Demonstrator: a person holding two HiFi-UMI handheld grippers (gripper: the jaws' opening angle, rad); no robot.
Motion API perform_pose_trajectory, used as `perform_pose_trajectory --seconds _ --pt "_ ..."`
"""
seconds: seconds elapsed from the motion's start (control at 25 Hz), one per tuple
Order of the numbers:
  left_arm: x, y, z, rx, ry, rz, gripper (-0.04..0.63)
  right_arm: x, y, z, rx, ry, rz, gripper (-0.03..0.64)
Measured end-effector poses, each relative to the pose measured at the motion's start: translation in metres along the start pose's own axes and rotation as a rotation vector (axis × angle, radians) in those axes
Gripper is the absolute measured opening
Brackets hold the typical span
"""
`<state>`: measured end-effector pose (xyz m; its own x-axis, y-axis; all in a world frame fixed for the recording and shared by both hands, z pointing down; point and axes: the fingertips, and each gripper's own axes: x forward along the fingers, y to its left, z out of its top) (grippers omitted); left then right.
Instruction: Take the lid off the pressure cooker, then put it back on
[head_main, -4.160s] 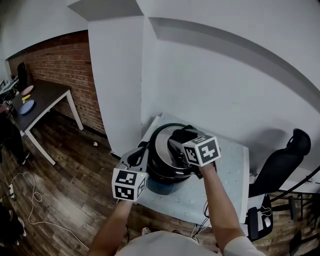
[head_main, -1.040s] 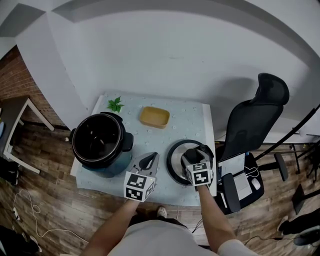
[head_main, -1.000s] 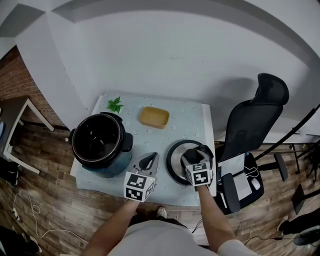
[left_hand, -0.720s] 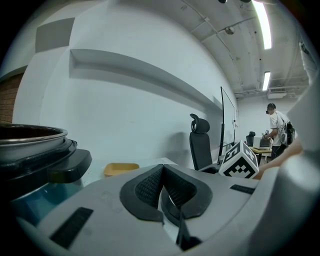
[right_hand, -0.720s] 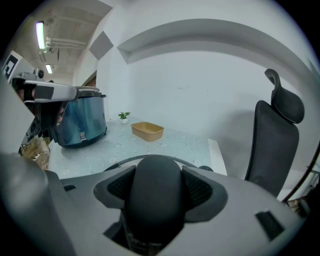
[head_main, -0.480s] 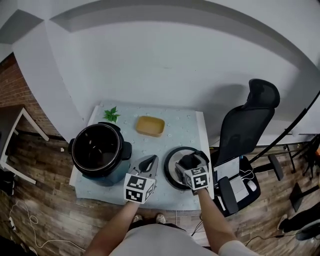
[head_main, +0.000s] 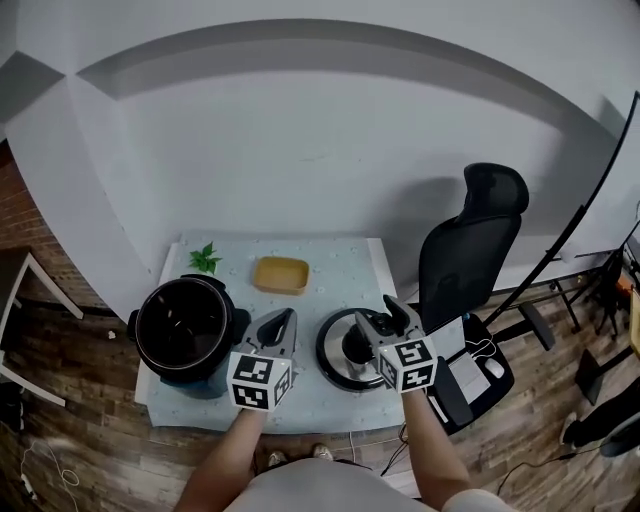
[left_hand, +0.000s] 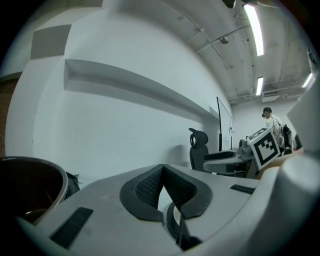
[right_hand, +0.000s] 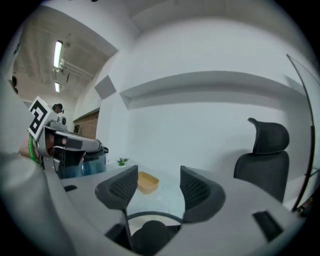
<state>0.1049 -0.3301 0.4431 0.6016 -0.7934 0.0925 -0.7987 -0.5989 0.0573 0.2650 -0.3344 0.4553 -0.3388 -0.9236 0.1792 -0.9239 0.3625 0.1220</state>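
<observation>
The pressure cooker (head_main: 184, 331) stands open at the table's left, its dark pot bare; its rim (left_hand: 35, 180) fills the left edge of the left gripper view. The round lid (head_main: 333, 362) lies flat on the table to the right, its black knob (head_main: 353, 346) uncovered. My right gripper (head_main: 383, 318) hovers just above and behind that knob, open, with nothing between its pads. From the right gripper view the knob (right_hand: 149, 235) sits low between the parted jaws of the right gripper (right_hand: 159, 187). My left gripper (head_main: 281, 322) hangs between cooker and lid, shut and empty, the left gripper's (left_hand: 162, 172) pads meeting.
A yellow tray (head_main: 280, 274) and a small green plant (head_main: 204, 258) sit at the back of the pale table (head_main: 330, 275). A black office chair (head_main: 470, 235) stands close to the table's right edge. White wall behind, wooden floor around.
My right gripper has let go of the lid's knob, opened and risen slightly. The lid stays on the table. The head view has shifted back and to the right.
</observation>
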Motion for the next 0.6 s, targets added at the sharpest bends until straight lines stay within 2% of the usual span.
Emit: perform_pose_trajectory --seconds 0.16,0.44,0.6 --pt "-0.001 0.005 0.011 -0.006 -0.018 0.003 0.013 -0.018 -0.002 0.030 -0.030 -0.089 -0.041 0.163" --pt "-0.001 0.003 0.025 -0.007 -0.043 -0.007 0.013 -0.033 -0.006 0.046 0.001 -0.141 -0.066 0.002" --pt "-0.003 0.003 0.030 -0.009 -0.049 -0.009 0.014 -0.035 -0.003 0.046 0.015 -0.144 -0.062 0.002"
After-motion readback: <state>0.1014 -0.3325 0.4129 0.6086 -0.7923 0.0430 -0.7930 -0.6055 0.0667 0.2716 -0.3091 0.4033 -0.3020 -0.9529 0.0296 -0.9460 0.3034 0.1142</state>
